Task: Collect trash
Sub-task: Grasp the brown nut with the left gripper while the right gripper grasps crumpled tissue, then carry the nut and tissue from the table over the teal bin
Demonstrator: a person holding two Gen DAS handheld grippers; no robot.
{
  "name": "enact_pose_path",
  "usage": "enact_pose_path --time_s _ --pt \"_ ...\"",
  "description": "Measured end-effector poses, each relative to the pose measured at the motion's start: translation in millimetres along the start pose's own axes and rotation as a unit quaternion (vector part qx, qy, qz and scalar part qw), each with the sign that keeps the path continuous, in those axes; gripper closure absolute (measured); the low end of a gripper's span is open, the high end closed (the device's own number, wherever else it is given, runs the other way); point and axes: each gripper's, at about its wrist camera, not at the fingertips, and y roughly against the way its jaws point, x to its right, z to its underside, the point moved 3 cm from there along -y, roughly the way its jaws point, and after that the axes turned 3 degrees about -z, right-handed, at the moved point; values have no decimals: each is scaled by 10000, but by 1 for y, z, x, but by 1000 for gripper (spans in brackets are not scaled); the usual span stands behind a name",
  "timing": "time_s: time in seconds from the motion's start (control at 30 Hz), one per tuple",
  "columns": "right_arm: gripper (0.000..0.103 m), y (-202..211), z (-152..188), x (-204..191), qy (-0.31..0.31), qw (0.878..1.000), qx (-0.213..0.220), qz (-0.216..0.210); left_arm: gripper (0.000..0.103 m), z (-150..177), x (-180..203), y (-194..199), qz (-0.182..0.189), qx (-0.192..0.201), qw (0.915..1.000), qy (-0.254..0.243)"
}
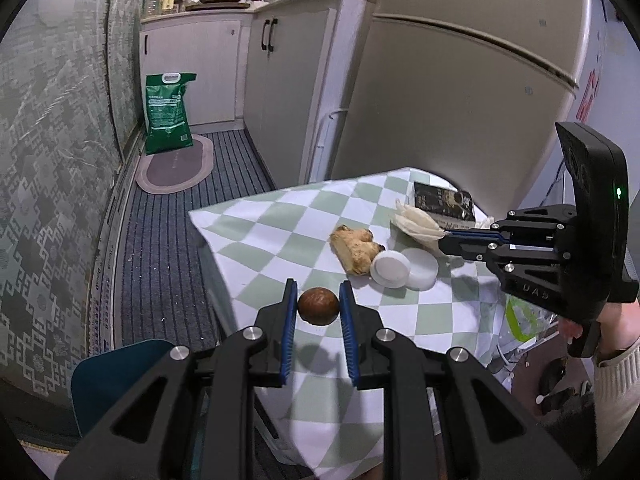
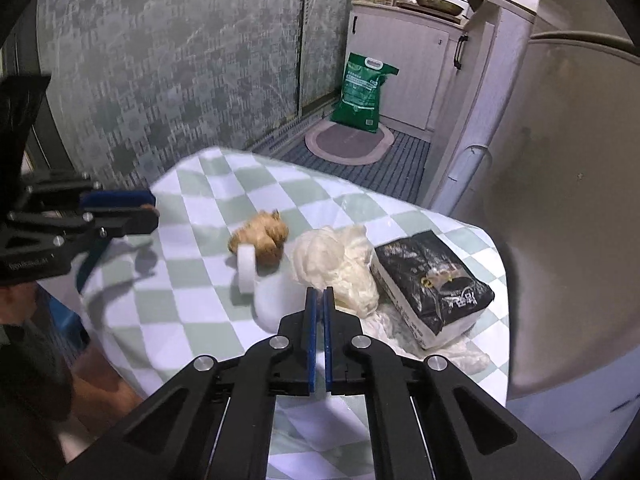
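My left gripper point(image 1: 319, 300) is shut on a round brown nut-like ball point(image 1: 318, 306) above the checked tablecloth point(image 1: 264, 224). My right gripper point(image 2: 319, 300) is shut, its tips at the edge of a crumpled cream plastic wrapper point(image 2: 340, 264); I cannot tell if it pinches it. In the left wrist view the right gripper point(image 1: 442, 240) touches that wrapper point(image 1: 416, 222). A ginger root point(image 1: 356, 250) lies mid-table, with a white lid point(image 1: 390, 269) leaning against it. A black packet point(image 2: 432, 284) lies at the right.
A fridge point(image 1: 460, 92) stands behind the table. White cabinets point(image 1: 280, 80), a green sack point(image 1: 168, 112) and an oval mat point(image 1: 176, 164) are across the striped floor. A blue chair point(image 1: 116, 376) sits at the table's left. A patterned wall point(image 2: 160, 60) is to the left.
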Motion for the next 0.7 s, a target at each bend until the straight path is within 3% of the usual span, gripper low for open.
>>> enact_pose_path --time_s 0.3,0.7 --pt "100 25 -27 -2 -669 9941 568 -630 80 -1 -22 29 -107 318 9992 208" --pt "100 41 -60 -27 -932 9805 997 -1411 80 10 -73 63 -446 543 9960 547"
